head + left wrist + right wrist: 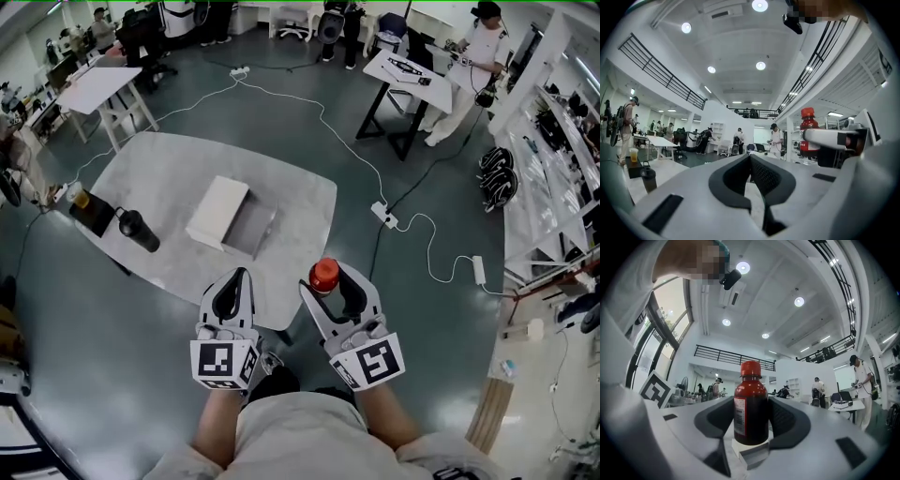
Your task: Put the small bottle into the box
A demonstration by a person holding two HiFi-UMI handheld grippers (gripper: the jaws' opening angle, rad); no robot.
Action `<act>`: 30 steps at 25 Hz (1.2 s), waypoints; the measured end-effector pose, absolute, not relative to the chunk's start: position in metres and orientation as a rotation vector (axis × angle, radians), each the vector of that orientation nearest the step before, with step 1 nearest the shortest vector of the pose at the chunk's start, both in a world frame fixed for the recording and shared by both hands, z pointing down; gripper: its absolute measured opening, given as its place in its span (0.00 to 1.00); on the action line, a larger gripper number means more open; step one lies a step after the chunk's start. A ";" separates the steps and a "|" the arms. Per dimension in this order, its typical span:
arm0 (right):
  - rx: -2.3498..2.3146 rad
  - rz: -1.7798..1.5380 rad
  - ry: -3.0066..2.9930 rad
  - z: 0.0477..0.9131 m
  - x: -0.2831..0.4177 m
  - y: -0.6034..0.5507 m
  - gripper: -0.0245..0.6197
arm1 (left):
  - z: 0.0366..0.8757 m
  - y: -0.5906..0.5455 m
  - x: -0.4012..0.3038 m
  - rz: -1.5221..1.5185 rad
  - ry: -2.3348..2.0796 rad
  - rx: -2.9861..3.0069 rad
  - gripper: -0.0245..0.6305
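Between the jaws of the right gripper (pixel 750 414) stands the small bottle (pixel 751 404), upright, with its red cap on top and a white label down one side. Both dark pads (pixel 788 420) press against its sides, so this gripper is clenched on the bottle and carries it. From the head view the bottle (pixel 324 275) is in the air at the near edge of the table (pixel 169 169), with the right gripper (pixel 327 285) tilted up and forward under it.

Just beside it to the left, the left gripper (pixel 240 278) is at about the same height. Its own view shows the left gripper (pixel 750 160) with its jaws drawn together at the tips and nothing between them. The same view catches the bottle (pixel 807 127) off to the right.

Farther out on the table lies the box (pixel 217 212), open, with its white lid folded back to the left. It is apart from the bottle, ahead of it and to the left. A black flask (pixel 139 231) stands near the table's left edge, apart from the box. Cables run across the grey floor (pixel 412 281) beyond.
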State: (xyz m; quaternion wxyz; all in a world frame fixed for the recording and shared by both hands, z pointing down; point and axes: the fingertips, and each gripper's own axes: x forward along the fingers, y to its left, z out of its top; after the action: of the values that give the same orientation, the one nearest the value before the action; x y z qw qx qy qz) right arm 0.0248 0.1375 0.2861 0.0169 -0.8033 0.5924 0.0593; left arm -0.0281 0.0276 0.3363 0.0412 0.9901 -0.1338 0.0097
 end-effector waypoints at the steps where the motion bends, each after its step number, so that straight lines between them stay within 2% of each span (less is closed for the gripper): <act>1: -2.498 0.184 1.844 0.286 0.029 0.125 0.40 | 0.337 0.016 -0.024 0.031 -0.404 3.030 0.07; 15: -2.479 0.216 2.027 0.304 0.072 0.014 0.40 | 0.374 -0.087 0.001 0.092 -0.545 2.937 0.07; 30: -2.028 0.225 2.623 0.346 0.142 -0.134 0.40 | 0.427 -0.179 0.028 0.218 -1.083 2.665 0.07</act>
State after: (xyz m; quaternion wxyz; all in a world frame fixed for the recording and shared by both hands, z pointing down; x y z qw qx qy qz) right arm 0.1420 -0.1336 0.3465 -0.0905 -0.6078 0.7860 0.0673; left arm 0.0278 -0.1791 0.4272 0.1281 0.9162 -0.3723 0.0750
